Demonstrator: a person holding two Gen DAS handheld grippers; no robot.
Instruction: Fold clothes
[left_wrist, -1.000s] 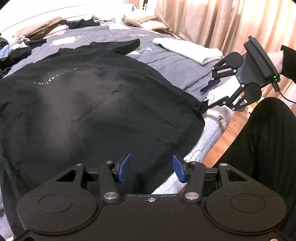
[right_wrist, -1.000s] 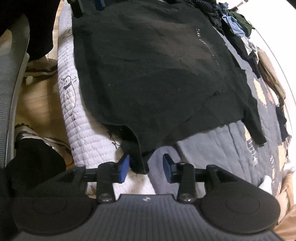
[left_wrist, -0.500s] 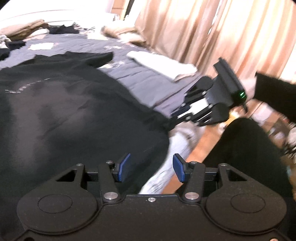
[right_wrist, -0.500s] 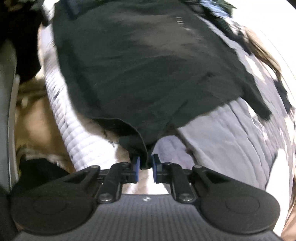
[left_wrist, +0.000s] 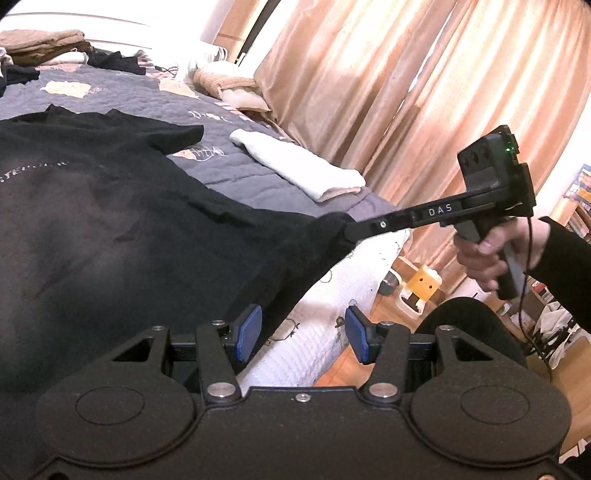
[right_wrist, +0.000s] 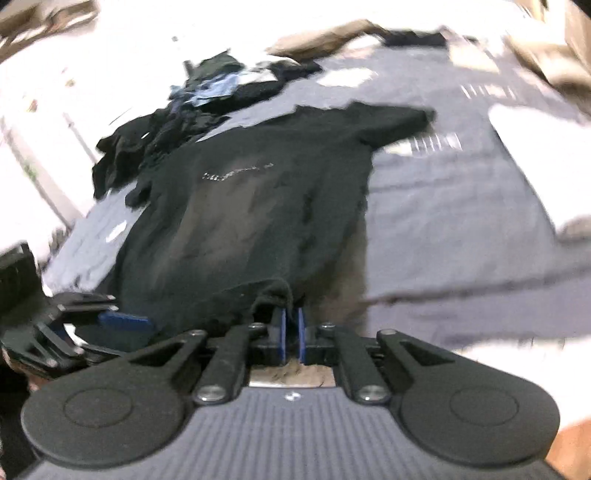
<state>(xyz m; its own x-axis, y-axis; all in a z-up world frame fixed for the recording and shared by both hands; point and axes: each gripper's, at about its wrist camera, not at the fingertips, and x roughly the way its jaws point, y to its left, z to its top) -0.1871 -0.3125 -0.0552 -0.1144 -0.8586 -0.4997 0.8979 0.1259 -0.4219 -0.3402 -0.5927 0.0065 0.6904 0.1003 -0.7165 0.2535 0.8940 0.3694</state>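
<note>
Here, item by item, is what you had in front of you. Black T-shirt (left_wrist: 110, 229): spread front-up across the grey quilt (left_wrist: 221, 162) on the bed, its hem at the near edge over the white mattress side (left_wrist: 325, 295), one short sleeve lying out flat toward the far side. Right gripper (right_wrist: 291, 328): your fingers were pressed almost together on a bunched corner of the shirt's hem, and in the left wrist view that corner was lifted clear of the mattress edge, the cloth drawn taut toward the tool. Your right hand (left_wrist: 491, 254) was wrapped round the tool's handle, a black sleeve at the wrist. Left gripper (left_wrist: 302, 334): blue pads (left_wrist: 248, 328) stood wide apart, nothing between them, held just at the shirt's near hem; one pad overlapped the dark cloth in view, though you could not tell contact. Folded white cloth (left_wrist: 299, 166): on the quilt beyond the shirt, apart from it. Loose dark clothes (right_wrist: 177, 129): heaped at the far end of the bed. Peach curtains (left_wrist: 406, 81): hanging behind. The right wrist view was blurred.
</note>
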